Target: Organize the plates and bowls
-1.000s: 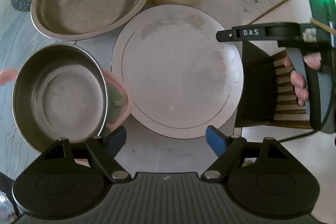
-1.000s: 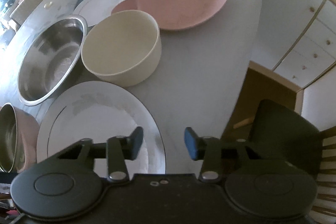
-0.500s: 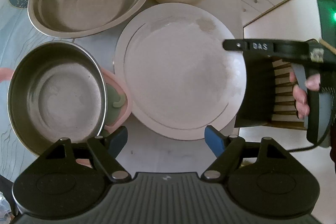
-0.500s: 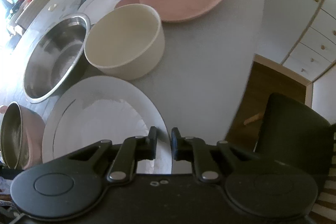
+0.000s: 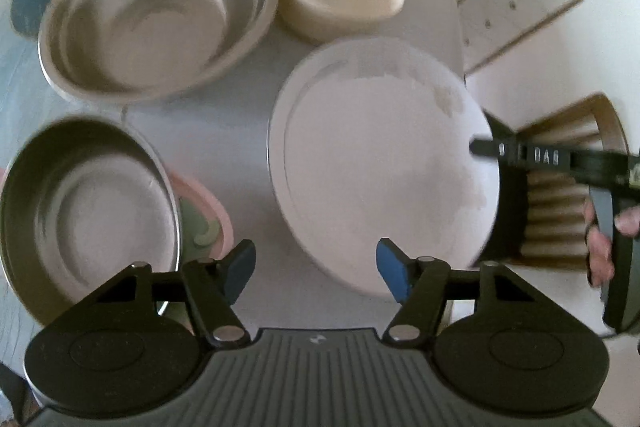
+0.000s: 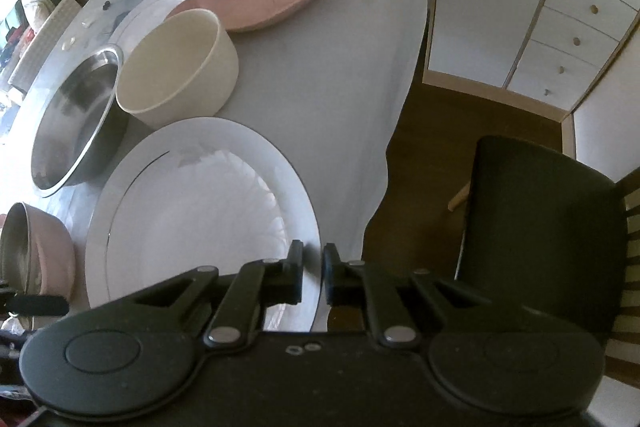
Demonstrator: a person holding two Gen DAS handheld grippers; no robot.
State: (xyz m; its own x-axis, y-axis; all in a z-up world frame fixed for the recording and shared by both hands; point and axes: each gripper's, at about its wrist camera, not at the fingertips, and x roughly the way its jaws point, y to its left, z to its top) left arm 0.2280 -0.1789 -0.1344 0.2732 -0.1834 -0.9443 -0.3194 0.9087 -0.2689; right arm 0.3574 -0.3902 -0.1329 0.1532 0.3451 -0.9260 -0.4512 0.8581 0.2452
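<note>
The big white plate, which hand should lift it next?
Probably the right. The right gripper is already shut on the big white plate's rim; the left gripper hangs open, its jaws just narrowing around nothing.

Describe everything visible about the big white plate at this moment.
The white plate is round, glossy and ceramic-looking, with a broad flat rim and a thin dark line ringing its well. It is empty, near the table's edge, nearer the camera than the cream bowl. The right gripper is shut on its near rim; whether the plate is lifted off the table is unclear.
</note>
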